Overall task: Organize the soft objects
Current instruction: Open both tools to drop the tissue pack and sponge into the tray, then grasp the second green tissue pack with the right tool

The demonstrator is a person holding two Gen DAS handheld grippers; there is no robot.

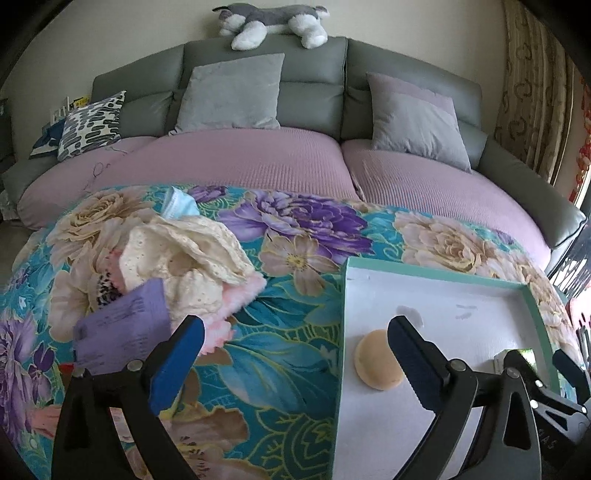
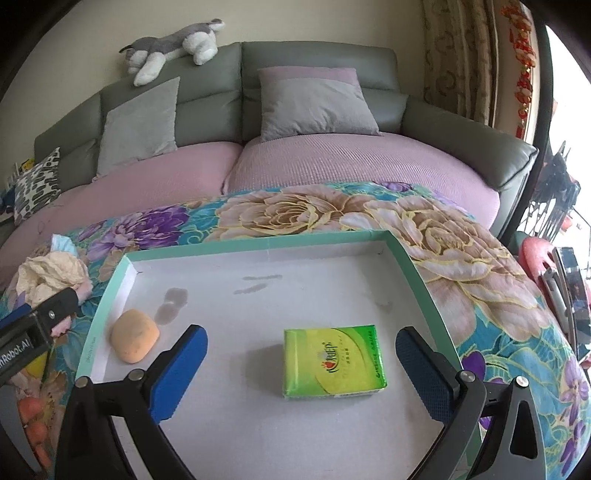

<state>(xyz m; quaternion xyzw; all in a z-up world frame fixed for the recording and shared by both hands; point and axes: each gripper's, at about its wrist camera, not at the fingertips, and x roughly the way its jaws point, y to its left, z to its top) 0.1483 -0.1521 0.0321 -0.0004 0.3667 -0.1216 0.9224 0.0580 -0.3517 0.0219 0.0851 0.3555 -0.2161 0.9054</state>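
A shallow white tray with a teal rim (image 2: pixel 258 242) (image 1: pixel 436 275) lies on the floral cloth. In it are an orange sponge (image 2: pixel 135 339) (image 1: pixel 375 363) at the left and a green tissue pack (image 2: pixel 334 360) in the middle. My right gripper (image 2: pixel 301 363) is open, above the tray, with the tissue pack between its jaws and untouched. My left gripper (image 1: pixel 295 356) is open and empty over the tray's left edge. Left of the tray lies a pile: cream lace cloth (image 1: pixel 192 254) (image 2: pixel 48 275), pink fluffy fabric (image 1: pixel 236 302), a blue face mask (image 1: pixel 179 205) and a purple packet (image 1: pixel 122 328).
A grey sofa (image 1: pixel 314 99) with a pink seat cover stands behind the table, with grey cushions (image 1: pixel 232 92) and a patterned cushion (image 1: pixel 92 123). A plush husky (image 1: pixel 273 22) lies on its back. Curtains (image 1: pixel 532 92) hang at the right.
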